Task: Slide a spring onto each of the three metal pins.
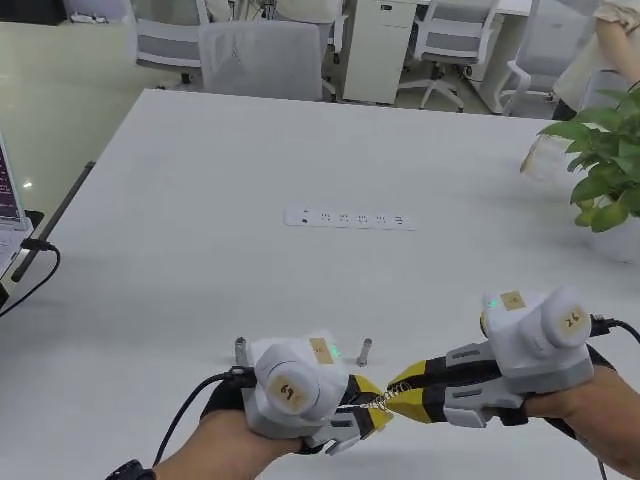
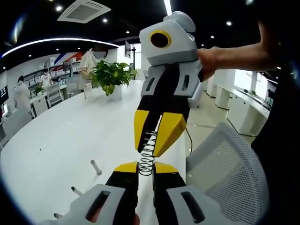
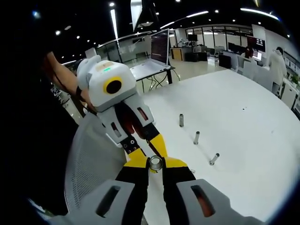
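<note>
A small steel spring [image 1: 377,401] spans the gap between my two grippers near the table's front edge. My left gripper [image 1: 366,408] is shut on one end of the spring [image 2: 147,157]. My right gripper [image 1: 398,393] faces it tip to tip and is shut on the other end. In the right gripper view the spring [image 3: 155,163] shows end-on between my right gripper's [image 3: 155,165] yellow tips. Three short metal pins [image 3: 196,138] stand upright in a row on the white table. Two pins [image 1: 364,351] show just behind the left gripper in the head view.
A white power strip [image 1: 348,218] lies mid-table. A potted plant [image 1: 606,175] stands at the right edge, a laptop with a black cable [image 1: 30,262] at the left edge. Office chairs [image 1: 262,58] line the far side. A mesh chair [image 2: 229,168] sits below the grippers.
</note>
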